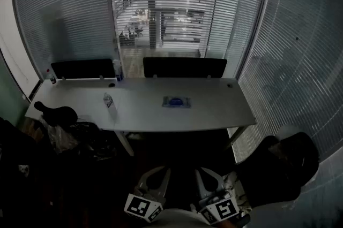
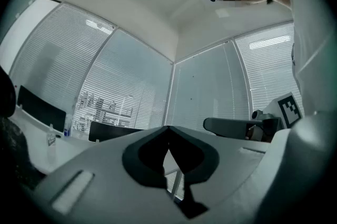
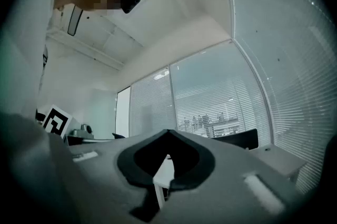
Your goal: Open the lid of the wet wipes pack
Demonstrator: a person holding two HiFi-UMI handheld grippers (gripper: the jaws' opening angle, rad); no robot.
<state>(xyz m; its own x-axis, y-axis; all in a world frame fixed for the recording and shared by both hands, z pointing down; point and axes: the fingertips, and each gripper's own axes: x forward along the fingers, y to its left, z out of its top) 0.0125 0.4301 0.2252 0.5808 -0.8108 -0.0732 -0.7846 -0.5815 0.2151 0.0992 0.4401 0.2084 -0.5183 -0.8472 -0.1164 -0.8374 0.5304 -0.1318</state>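
1. Blue wet wipes pack [image 1: 176,102] lies flat near the middle of the white table [image 1: 225,114], centre frame in the head view.
2. Left gripper [image 2: 168,129]: jaws pressed together, nothing between them.
3. Right gripper [image 3: 168,133]: jaws likewise together and empty; both grippers sit at the bottom edge, well apart from the pack.

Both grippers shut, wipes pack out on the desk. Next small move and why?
Probably carry both grippers forward to the wet wipes pack lying on the white table ahead. The left gripper and right gripper are shut, empty and held low, far from it.
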